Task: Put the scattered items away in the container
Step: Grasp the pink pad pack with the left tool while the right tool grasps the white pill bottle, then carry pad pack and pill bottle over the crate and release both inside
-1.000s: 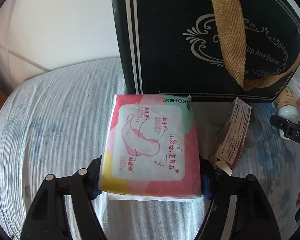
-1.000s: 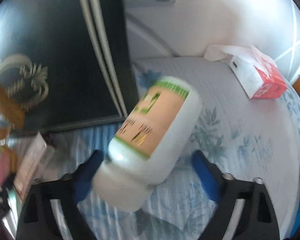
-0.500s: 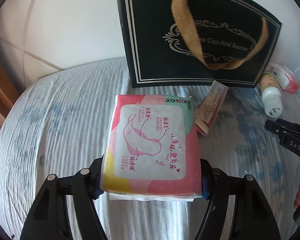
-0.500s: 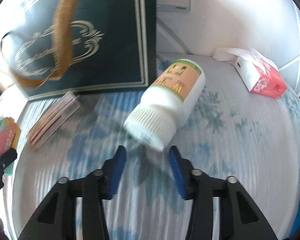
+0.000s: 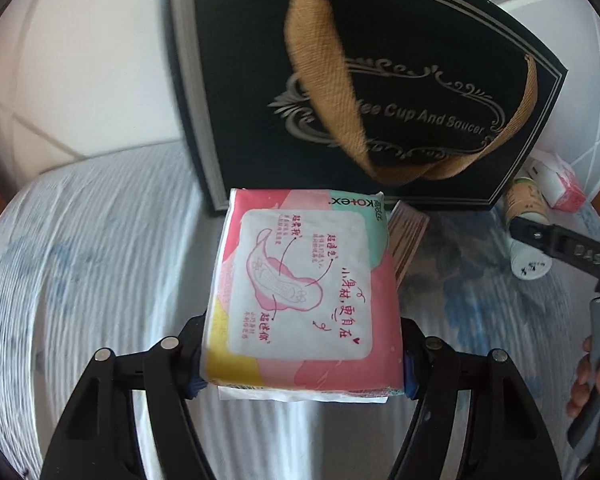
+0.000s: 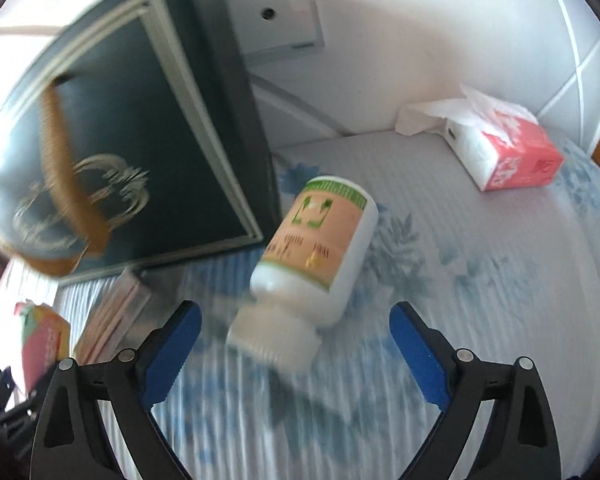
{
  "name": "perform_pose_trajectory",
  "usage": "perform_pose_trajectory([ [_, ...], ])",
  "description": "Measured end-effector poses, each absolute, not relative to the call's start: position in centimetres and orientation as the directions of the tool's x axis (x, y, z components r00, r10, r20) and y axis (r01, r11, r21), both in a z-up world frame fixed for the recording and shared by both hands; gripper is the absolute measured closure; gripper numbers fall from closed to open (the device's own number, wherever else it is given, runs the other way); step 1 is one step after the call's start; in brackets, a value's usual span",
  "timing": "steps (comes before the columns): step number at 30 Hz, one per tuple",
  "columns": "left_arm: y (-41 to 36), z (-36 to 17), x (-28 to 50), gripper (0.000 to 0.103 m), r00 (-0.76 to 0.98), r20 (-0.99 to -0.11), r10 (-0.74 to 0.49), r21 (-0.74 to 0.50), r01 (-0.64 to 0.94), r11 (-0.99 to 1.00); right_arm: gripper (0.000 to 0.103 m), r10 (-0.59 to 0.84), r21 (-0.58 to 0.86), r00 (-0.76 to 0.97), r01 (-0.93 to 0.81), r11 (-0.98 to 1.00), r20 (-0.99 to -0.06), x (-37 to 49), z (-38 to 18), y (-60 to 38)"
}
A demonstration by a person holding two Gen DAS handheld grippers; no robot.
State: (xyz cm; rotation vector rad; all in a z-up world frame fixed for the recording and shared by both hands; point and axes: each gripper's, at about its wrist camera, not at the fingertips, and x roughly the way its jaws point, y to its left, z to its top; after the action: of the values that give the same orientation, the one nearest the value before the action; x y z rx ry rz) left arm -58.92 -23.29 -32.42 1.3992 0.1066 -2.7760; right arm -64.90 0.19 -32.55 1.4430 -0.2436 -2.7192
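The pink, green and yellow pad packet [image 5: 304,292] sits pinched at its near end between the jaws of the left gripper [image 5: 302,354], its printed face up and its far edge pointing at the black gift bag [image 5: 380,92]. The packet is lifted off the bed cover [image 5: 92,248], and it hides the blue pads almost wholly. The bag stands upright on the bed against the white wall, with silver trim, the words "Cup And Saucer" and a tan woven handle [image 5: 324,76] hanging down its front. A flat striped box [image 5: 410,236] lies at the foot of the bag, just beside the packet's far right corner.

In the right wrist view, the white bottle [image 6: 316,256] with a peach and green label lies on its side on the flower-printed cover, its ribbed cap towards the camera. It is blurred. The right gripper [image 6: 294,354] has its jaws spread wide and opening; the cap end lies between the blue pads [image 6: 420,356], but neither pad touches it. The bottle's base lies close to the bag's corner.

Further off, near the wall, a red and white tissue pack [image 6: 504,156] rests on the cover, with a tissue sticking out. At the right edge of the left wrist view, a hand [image 5: 596,384] grips the handle of the right gripper.
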Motion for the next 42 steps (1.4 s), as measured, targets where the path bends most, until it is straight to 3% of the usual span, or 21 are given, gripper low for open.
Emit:
perform_pose_trajectory([
  [1,-22.9,-32.5,-59.3,0.034,-0.599,-0.801,-0.012,-0.026,0.056,-0.998,0.019,-0.111,0.154,-0.561,-0.030,-0.988,-0.820,-65.4,-32.8,0.4],
  [3,-22.6,-32.9,-59.6,0.034,-0.599,-0.800,-0.032,0.000,0.053,-0.999,0.044,-0.102,0.128,-0.549,-0.009,-0.992,-0.830,-66.2,-33.8,1.0],
  [5,-22.7,-32.9,-59.2,0.034,-0.602,-0.798,-0.029,-0.008,0.059,-0.998,0.049,-0.094,0.104,-0.549,0.013,-0.994,-0.830,-66.6,-34.3,0.8],
  [9,-22.6,-32.3,-57.3,0.034,-0.602,-0.797,-0.049,0.015,0.062,-0.998,0.049,-0.104,0.078,-0.557,0.070,-0.995,-0.824,-65.0,-34.2,0.4],
  [18,-21.3,-27.0,-50.9,0.034,-0.625,-0.779,-0.051,-0.001,0.083,-0.997,0.049,-0.261,0.189,-0.527,0.188,-0.964,-0.809,-56.4,-31.4,-0.9],
  [30,-18.2,-17.4,-35.7,0.034,-0.671,-0.741,-0.041,-0.059,0.126,-0.990,0.049,-0.306,0.132,-0.619,0.310,-0.941,-0.723,-40.7,-20.3,-1.3],
  [42,-13.8,-10.8,-21.8,0.034,-0.738,-0.662,-0.126,-0.055,0.216,-0.975,0.049,-0.363,0.075,-0.717,0.401,-0.913,-0.594,-24.8,-11.2,2.7],
])
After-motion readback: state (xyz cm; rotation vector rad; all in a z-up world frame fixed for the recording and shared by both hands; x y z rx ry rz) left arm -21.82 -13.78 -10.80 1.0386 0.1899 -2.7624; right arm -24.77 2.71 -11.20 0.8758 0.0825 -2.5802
